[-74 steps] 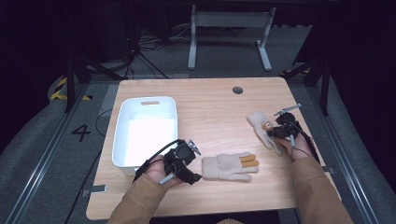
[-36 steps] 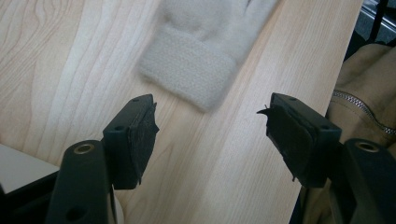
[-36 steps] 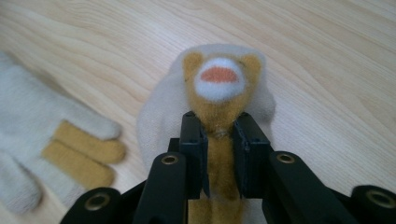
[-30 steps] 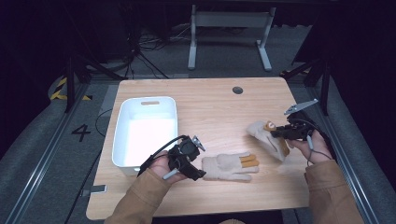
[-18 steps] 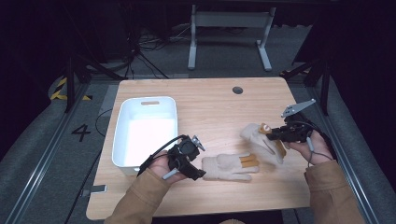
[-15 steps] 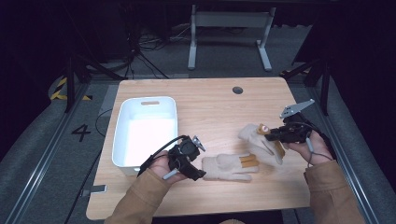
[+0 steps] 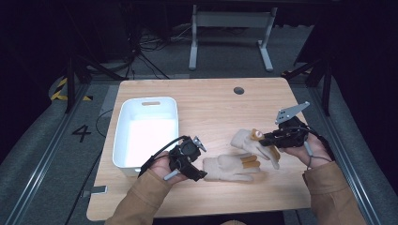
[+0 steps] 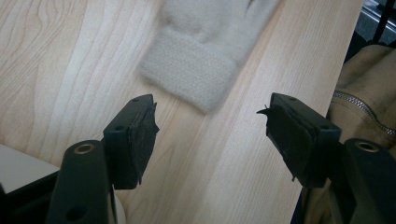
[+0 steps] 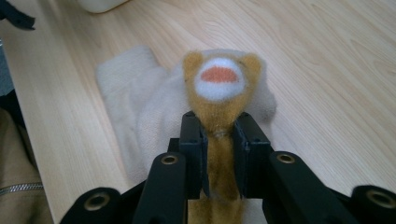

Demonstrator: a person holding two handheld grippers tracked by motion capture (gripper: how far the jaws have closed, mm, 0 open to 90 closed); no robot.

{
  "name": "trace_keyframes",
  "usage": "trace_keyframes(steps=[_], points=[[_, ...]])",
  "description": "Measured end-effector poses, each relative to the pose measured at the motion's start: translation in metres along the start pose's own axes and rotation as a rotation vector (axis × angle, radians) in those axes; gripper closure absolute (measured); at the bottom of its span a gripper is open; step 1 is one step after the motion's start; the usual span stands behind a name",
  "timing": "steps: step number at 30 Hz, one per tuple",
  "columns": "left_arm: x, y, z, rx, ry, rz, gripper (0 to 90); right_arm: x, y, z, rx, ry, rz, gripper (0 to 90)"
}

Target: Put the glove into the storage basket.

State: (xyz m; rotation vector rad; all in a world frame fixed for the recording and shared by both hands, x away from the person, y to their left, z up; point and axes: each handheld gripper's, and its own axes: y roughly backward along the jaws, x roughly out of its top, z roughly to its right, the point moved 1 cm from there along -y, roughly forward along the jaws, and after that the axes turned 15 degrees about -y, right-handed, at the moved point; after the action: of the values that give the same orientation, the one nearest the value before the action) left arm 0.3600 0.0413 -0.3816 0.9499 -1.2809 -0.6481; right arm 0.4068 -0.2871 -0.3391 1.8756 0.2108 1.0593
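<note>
Holding glove: right gripper [image 9: 218, 140] pinches the brown trim of the raised glove [image 7: 251, 143], carried just above the flat glove [image 7: 230, 168] on the table [image 7: 211, 101].
Waiting: left gripper [image 8: 210, 135] rests with jaws apart and bare, the flat glove's cuff just ahead.
Slip risk: the narrow pinch on soft plush could let go.
Snag risk: the hanging glove may drag the flat one.
Destination: probably the white bin [image 7: 123, 140], well apart.
</note>
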Motion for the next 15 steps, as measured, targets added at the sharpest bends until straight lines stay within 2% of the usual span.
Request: trace_keyframes(steps=[8,15], points=[[-0.001,0.0,0.0,0.004,0.001,0.001,33.8,0.004,-0.01,-0.013,0.04,0.082,-0.018,75.7],[-0.003,0.002,0.001,0.004,0.01,0.003,33.8,0.008,-0.019,-0.022,0.062,0.128,-0.013,75.7]])
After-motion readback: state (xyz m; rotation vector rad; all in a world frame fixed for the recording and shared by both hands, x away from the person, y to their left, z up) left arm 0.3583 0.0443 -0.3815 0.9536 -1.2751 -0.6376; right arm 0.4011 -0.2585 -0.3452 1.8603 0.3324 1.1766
